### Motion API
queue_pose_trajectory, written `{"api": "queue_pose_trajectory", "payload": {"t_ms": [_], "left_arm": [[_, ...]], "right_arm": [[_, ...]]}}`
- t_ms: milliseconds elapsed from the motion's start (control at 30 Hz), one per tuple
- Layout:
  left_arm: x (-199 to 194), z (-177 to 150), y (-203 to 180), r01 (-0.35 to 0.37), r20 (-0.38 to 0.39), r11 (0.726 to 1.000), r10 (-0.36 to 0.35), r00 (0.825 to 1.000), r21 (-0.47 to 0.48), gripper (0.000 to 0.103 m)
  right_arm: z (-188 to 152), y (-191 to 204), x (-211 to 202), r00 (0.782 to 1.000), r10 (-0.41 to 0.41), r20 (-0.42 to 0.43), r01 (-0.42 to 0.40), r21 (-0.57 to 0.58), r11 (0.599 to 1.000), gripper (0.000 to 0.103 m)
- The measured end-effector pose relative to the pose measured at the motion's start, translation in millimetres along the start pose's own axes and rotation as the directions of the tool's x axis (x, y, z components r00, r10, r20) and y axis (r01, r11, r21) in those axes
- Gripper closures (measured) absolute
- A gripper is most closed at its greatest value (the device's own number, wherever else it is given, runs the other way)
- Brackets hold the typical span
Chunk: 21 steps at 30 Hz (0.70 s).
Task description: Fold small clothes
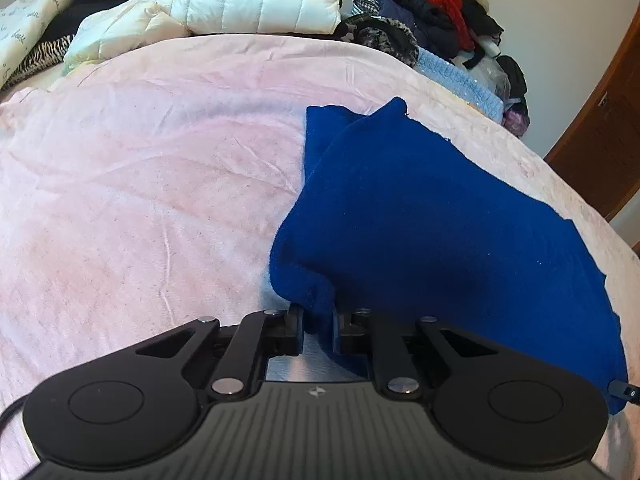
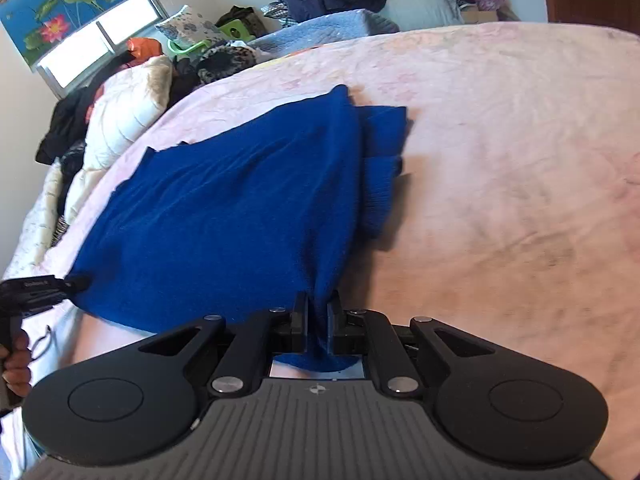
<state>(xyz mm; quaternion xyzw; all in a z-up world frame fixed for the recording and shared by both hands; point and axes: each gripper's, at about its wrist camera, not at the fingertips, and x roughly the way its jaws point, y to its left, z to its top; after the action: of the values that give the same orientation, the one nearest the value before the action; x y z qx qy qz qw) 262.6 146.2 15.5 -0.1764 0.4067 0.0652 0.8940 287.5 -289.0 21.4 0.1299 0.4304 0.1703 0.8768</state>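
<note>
On the pink bedspread [image 1: 152, 168] lies the one garment in play, a blue knit garment [image 1: 420, 216], already doubled over at least once: in the right wrist view a second layer shows along its far edge, with a ribbed cuff or hem poking out beneath. It is not yet a tidy packet. Both grippers have a near corner. The left gripper [image 1: 318, 326] has its fingers drawn narrow on a bunched fold of the blue knit, and the right gripper [image 2: 318, 320] likewise has its fingers pinched tight on the cloth at the opposite near corner. From the right wrist view the left gripper can be seen at the edge of the picture, held in the person's hand [image 2: 16, 364], with the cloth stretched between the two grips.

My reading is that a further fold is just being set up, so the task is partly done; whether the sleeves are already tucked inside I cannot say, since the top layer hides them. A pile of other clothes [image 1: 424, 12] sits at the far side of the bed, apparently still unsorted.
</note>
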Motion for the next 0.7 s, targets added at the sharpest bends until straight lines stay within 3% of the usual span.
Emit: {"api": "queue_pose_trajectory", "payload": {"t_ms": [67,133,200,233,267,300,333,400,467,567,667,700], "left_arm": [[0,-4,-7,-0.026,0.026,0.997,0.024,0.999,0.076,0.091],[-1,-5,-12,-0.044,0.030,0.993,0.041,0.999,0.110,0.089],[-9,-2,-7,-0.028,0.020,0.997,0.026,0.999,0.072,0.082],[-18,-2,-2,-0.021,0.030,0.999,0.020,0.999,0.037,0.070],[-27,-3,3,-0.018,0.050,1.000,0.017,0.999,0.009,0.048],[-39,-6,9,-0.021,0.084,0.999,0.023,0.996,-0.029,0.034],[-48,-9,16,-0.020,0.121,0.997,0.029,0.992,-0.079,0.017],[-61,-15,32,0.040,0.165,0.979,-0.007,0.986,-0.198,0.016],[-59,-16,44,0.115,0.119,0.941,-0.081,0.990,-0.317,0.016],[-37,-21,61,0.204,0.061,0.832,-0.202,0.978,-0.515,0.016],[-22,-25,72,0.254,0.104,0.719,-0.247,0.963,-0.647,0.016],[-19,-24,73,0.264,0.117,0.696,-0.252,0.961,-0.668,0.017]], "right_arm": [[-5,-4,6,1.000,-0.024,-0.001,0.024,-0.042,0.999,0.097],[-4,-3,8,1.000,-0.019,0.003,0.019,-0.025,1.000,0.092],[-4,-3,4,1.000,0.006,0.005,-0.006,0.010,1.000,0.075],[-5,-1,0,1.000,0.012,0.012,-0.012,0.018,1.000,0.071],[-6,1,-6,0.999,0.022,0.026,-0.023,0.014,1.000,0.058],[-8,3,-12,0.998,0.030,0.050,-0.030,0.010,0.999,0.048],[-12,5,-19,0.996,0.035,0.083,-0.036,0.006,0.999,0.047],[-16,7,-27,0.992,0.035,0.121,-0.037,0.011,0.999,0.047],[-17,13,-30,0.987,0.037,0.154,-0.038,0.003,0.999,0.049],[-13,30,-22,0.987,0.079,0.137,-0.076,-0.030,0.997,0.049],[-10,54,-14,0.984,0.145,0.107,-0.138,-0.067,0.988,0.049],[-9,62,-12,0.982,0.166,0.094,-0.159,-0.075,0.984,0.049]]}}
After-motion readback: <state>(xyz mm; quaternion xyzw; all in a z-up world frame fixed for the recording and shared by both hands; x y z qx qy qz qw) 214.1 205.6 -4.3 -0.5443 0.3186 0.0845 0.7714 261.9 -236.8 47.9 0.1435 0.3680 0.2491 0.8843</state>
